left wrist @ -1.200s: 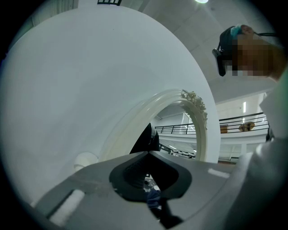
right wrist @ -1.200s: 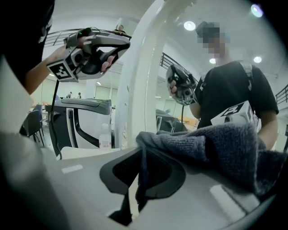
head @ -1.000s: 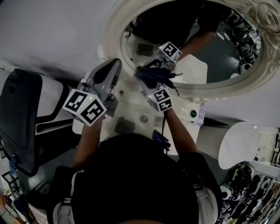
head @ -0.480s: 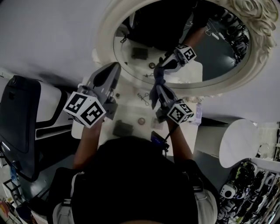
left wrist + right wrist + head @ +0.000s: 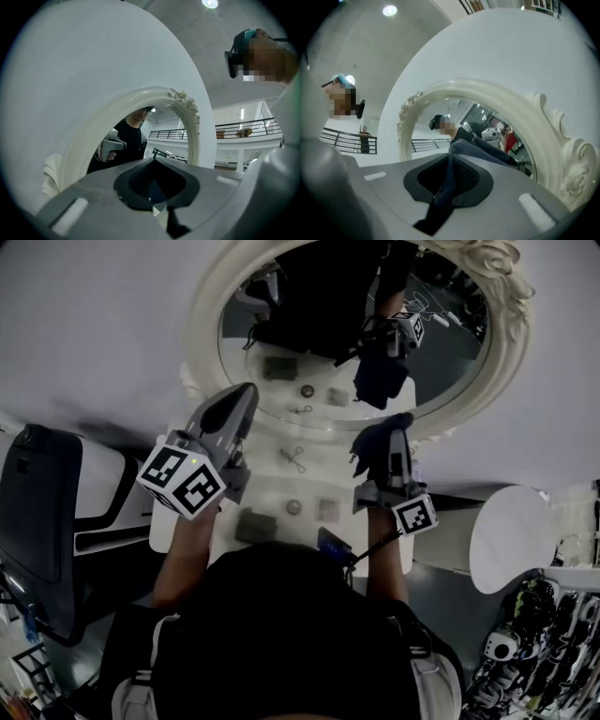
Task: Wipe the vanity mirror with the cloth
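Your right tool (image 5: 392,430) gripped the dark cloth (image 5: 371,442) near the vanity mirror (image 5: 352,329); your left tool (image 5: 236,397) stayed closed, empty.

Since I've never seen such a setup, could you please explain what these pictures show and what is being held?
There is no robot: a person holds a tool with tongs in each hand, each bearing a cube of square markers. The top-down picture comes from a camera on the person's head; the other two come from cameras riding on the tools, looking along their tongs. Ahead is an oval vanity mirror in an ornate white frame, above a white vanity table carrying a few small items I cannot name. The right tongs are shut on a dark blue cloth. The left tongs are shut and empty.
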Demonstrator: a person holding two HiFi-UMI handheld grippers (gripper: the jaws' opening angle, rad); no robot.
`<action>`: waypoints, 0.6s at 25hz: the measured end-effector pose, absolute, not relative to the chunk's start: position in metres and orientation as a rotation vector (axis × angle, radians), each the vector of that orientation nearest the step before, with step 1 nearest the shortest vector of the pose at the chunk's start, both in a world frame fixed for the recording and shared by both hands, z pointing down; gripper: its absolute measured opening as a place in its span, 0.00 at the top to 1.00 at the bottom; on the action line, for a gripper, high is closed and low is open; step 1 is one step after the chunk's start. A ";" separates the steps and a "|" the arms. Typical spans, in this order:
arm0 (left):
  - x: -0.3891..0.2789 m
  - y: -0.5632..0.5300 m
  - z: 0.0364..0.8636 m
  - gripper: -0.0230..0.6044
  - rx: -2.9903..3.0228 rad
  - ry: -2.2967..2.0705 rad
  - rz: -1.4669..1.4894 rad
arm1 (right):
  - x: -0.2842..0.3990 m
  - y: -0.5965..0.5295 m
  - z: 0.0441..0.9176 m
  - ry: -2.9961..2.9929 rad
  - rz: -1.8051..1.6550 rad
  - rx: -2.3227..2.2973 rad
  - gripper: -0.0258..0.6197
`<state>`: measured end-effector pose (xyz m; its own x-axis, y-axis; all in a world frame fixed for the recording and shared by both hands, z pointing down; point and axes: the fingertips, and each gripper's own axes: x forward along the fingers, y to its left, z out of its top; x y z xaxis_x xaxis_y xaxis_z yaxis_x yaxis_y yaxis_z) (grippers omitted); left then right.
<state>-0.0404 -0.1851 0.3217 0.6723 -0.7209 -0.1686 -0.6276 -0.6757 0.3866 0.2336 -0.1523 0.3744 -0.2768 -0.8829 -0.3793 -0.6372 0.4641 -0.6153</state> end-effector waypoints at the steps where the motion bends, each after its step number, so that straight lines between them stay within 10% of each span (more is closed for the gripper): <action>1: -0.037 -0.185 0.320 0.96 2.604 -1.068 -0.440 | 0.243 -0.148 0.362 1.988 -0.404 -1.278 0.91; 15: -0.024 -0.182 0.305 0.96 2.651 -1.046 -0.453 | 0.295 -0.148 0.224 1.853 0.265 -1.519 0.91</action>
<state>-0.0235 -0.1821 0.3054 0.6929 -0.6950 -0.1920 -0.6153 -0.7088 0.3450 0.2950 -0.1481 0.2240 -0.0521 -0.7716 -0.6339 -0.9182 0.2867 -0.2734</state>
